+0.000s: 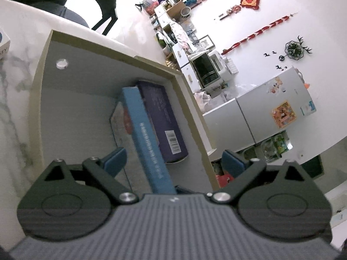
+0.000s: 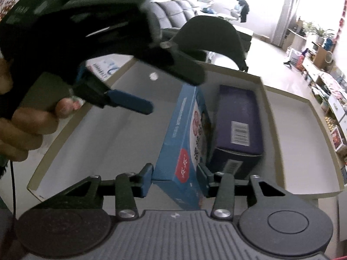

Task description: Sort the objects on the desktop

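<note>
While the right gripper (image 2: 174, 181) has its two blue pads pressed on the near end of the blue box (image 2: 184, 143), this box stands on its narrow edge inside the tray (image 2: 301, 106). Just beside it, on its right in the right wrist view, lies the purple box (image 2: 238, 127), flat on the tray floor, with a barcode label on top. The blue box leans a little toward the purple one. The left gripper (image 1: 174, 159) hangs above the tray with its jaws wide apart, and its pads touch nothing. In the right wrist view a hand (image 2: 23, 125) holds that gripper at the upper left. The tray rests on a marble table (image 1: 13, 99).
</note>
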